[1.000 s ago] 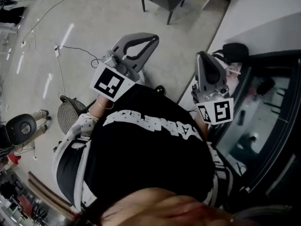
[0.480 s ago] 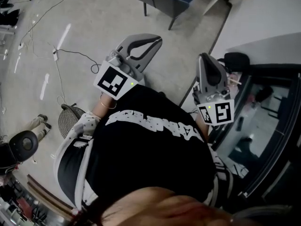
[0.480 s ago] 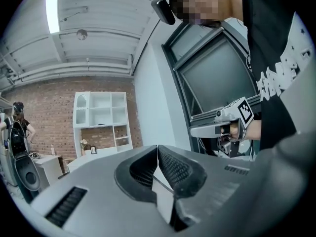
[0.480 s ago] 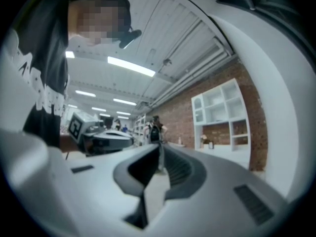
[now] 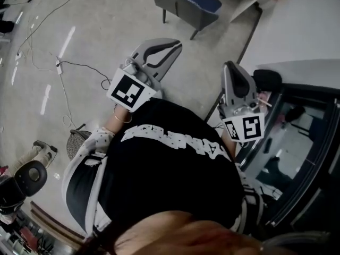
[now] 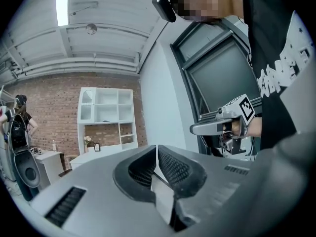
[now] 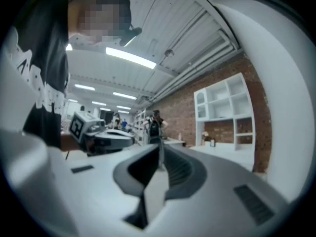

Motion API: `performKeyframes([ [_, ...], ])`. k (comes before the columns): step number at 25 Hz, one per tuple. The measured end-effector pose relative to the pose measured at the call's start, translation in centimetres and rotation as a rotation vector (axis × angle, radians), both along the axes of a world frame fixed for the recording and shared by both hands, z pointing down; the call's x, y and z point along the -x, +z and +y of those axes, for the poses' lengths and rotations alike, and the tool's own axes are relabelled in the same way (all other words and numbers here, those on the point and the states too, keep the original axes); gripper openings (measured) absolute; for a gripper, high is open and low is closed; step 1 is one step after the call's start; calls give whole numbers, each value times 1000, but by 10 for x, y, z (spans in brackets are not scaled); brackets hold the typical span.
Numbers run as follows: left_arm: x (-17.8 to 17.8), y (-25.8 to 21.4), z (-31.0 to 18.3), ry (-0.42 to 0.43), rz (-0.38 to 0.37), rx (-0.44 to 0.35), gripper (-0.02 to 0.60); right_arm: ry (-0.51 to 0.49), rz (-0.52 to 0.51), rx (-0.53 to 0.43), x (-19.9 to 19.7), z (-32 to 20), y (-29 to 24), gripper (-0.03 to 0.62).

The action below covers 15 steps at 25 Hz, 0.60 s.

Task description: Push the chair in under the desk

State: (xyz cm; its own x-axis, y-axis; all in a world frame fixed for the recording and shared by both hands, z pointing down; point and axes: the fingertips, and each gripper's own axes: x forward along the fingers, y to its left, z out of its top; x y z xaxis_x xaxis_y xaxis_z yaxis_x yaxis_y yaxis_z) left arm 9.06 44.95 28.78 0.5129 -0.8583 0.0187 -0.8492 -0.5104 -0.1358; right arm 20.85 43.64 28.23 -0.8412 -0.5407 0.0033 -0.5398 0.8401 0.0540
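The left gripper (image 5: 171, 47) and right gripper (image 5: 231, 68) are pointing toward the frame's top, jaws clenched on nothing (pads meeting). The chair (image 5: 186, 1) is standing at top centre, beside the white surface (image 5: 297, 25).

White shelf unit (image 6: 106, 117) against brick wall (image 6: 49, 105), cables (image 5: 58, 64) across grey floor (image 5: 106, 20), possibly a mesh bin (image 5: 74, 145)
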Motion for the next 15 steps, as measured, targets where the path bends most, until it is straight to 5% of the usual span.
performKeyframes([
  [15,102,17,-62,-44,2,25,37,4,34,25,91,-68,12,34],
])
